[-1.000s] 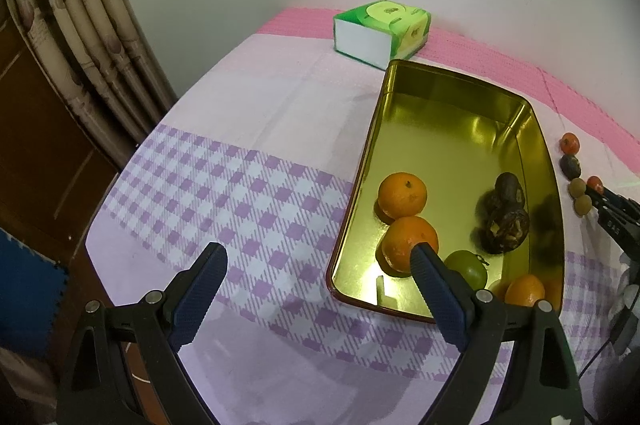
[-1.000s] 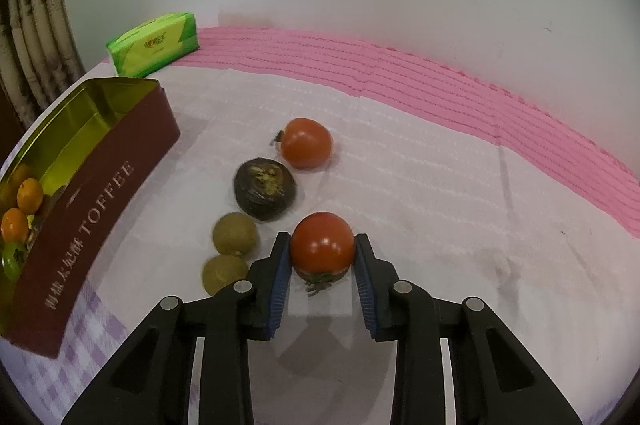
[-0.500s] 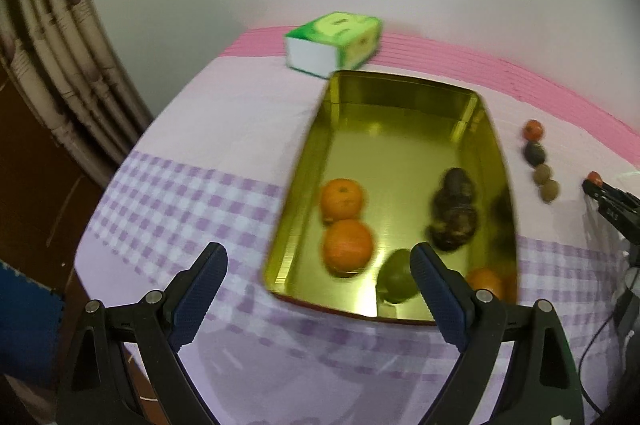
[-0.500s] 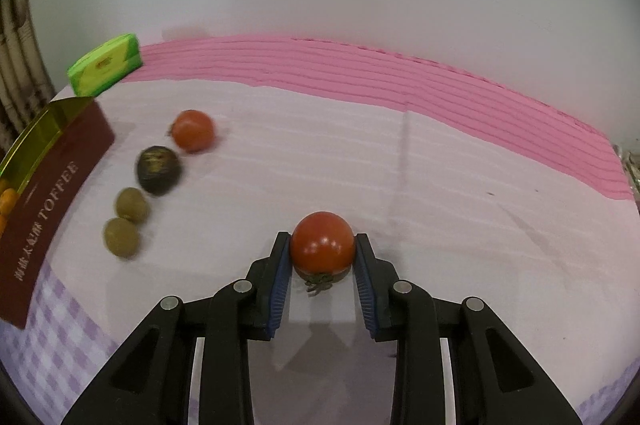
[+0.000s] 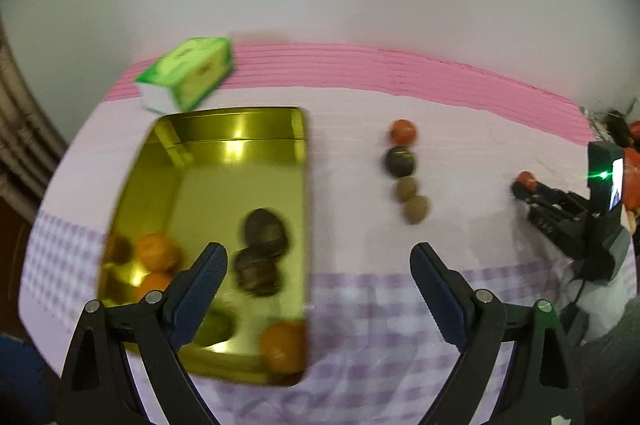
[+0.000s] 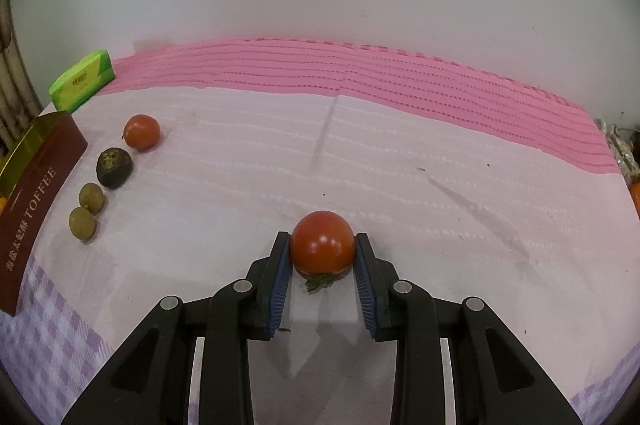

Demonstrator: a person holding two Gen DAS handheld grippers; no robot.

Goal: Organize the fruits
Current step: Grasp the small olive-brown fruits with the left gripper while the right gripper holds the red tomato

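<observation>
Fingers (image 6: 282, 273) of the right gripper (image 6: 322, 275) are clamped on a red tomato (image 6: 322, 243), one blue pad against each side, its green stalk end hanging below over the pale pink cloth of the surface (image 6: 400, 165). In the left wrist view the left gripper (image 5: 319, 279) has its fingers (image 5: 200, 289) spread wide apart with nothing between them, poised above the purple-checked part of the cloth by the near edge and the right wall of a gold tin (image 5: 240, 153).

Inside the tin, toward its near end, lie several oranges (image 5: 158, 251), a green fruit (image 5: 214, 325) and two dark wrinkled fruits (image 5: 266, 233); this view is blurred, so finer detail cannot be told. The tin's brown outer wall reads TOFFEE in the right wrist view.

Just beyond the tin's right side, four fruits sit in a line on the cloth, running away from the near edge: two small olive-brown round fruits (image 6: 83, 221) close together, then one dark wrinkled fruit (image 6: 114, 168), then a second tomato (image 6: 141, 132) farthest out. The held tomato is well apart from this line, further toward the right edge.

At the far left corner, a green tissue pack (image 6: 82, 81) lies on the pink striped band running along the far edge, beneath a plain wall.
</observation>
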